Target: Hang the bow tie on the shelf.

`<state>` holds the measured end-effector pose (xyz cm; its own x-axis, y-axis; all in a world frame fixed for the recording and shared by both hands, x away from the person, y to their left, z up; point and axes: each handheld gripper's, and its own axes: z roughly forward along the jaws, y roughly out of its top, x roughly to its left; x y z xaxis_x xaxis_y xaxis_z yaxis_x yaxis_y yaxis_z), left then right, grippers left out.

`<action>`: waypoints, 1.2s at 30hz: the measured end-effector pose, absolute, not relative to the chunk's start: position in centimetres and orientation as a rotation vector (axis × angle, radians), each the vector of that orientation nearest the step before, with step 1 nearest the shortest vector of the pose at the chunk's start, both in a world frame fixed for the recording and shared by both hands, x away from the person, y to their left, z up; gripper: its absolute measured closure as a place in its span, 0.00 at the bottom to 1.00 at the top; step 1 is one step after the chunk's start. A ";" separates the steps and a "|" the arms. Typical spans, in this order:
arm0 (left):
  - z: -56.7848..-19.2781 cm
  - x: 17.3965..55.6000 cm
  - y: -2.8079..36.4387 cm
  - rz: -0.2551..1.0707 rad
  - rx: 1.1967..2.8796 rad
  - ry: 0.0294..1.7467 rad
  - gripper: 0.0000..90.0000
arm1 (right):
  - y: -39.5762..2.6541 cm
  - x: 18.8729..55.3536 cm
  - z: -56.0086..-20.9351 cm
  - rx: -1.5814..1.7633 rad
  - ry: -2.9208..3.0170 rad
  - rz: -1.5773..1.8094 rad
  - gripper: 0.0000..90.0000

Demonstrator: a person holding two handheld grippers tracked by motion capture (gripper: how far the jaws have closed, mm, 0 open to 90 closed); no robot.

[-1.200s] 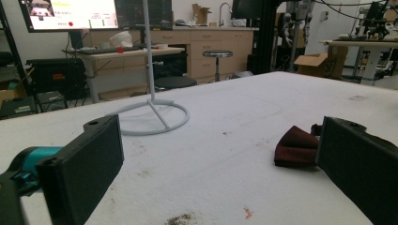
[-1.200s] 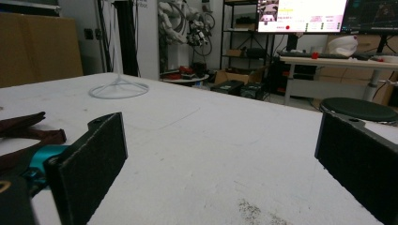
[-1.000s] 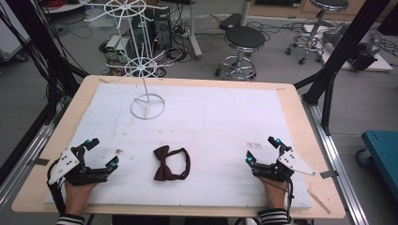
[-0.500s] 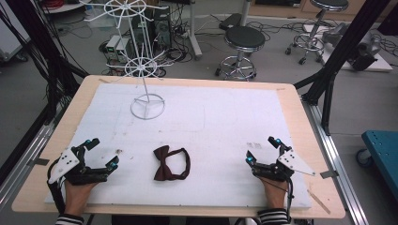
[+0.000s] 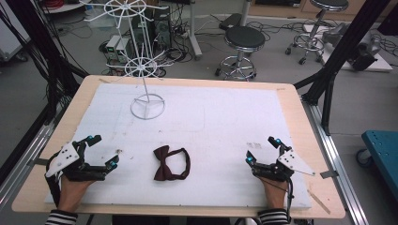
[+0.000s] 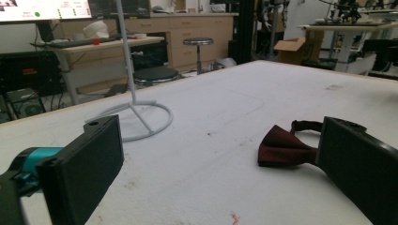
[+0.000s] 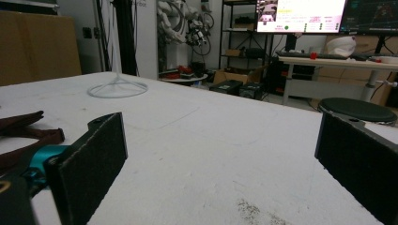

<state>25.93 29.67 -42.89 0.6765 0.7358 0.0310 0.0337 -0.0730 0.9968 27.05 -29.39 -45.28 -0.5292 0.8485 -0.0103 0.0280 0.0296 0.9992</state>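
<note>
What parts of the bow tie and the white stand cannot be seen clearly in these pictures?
- Bow tie: in the left gripper view, its right half is hidden by a black jaw.
- Bow tie, right gripper view: cut off by the left edge.
- White stand: in the high view, its top is cut off by the upper edge.

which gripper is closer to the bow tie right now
Left. The left gripper rests open on the table just left of the bow tie, which shows beside its fingers in its own view. The right gripper, also open, sits farther off to the tie's right.

dark maroon bow tie (image 5: 172,163) lies flat on the white mat, its strap apparently looped
</note>
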 end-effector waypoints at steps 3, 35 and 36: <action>-42.1 26.2 29.5 0.645 1.601 0.631 0.02 | -29.4 27.1 -45.3 0.903 1.646 1.573 0.02; -35.1 29.9 23.7 0.457 1.962 0.312 0.02 | -29.4 27.1 -45.3 0.905 1.642 1.579 0.02; -35.0 30.0 23.5 0.454 1.975 0.302 0.02 | -29.4 27.1 -45.3 0.910 1.643 1.577 0.02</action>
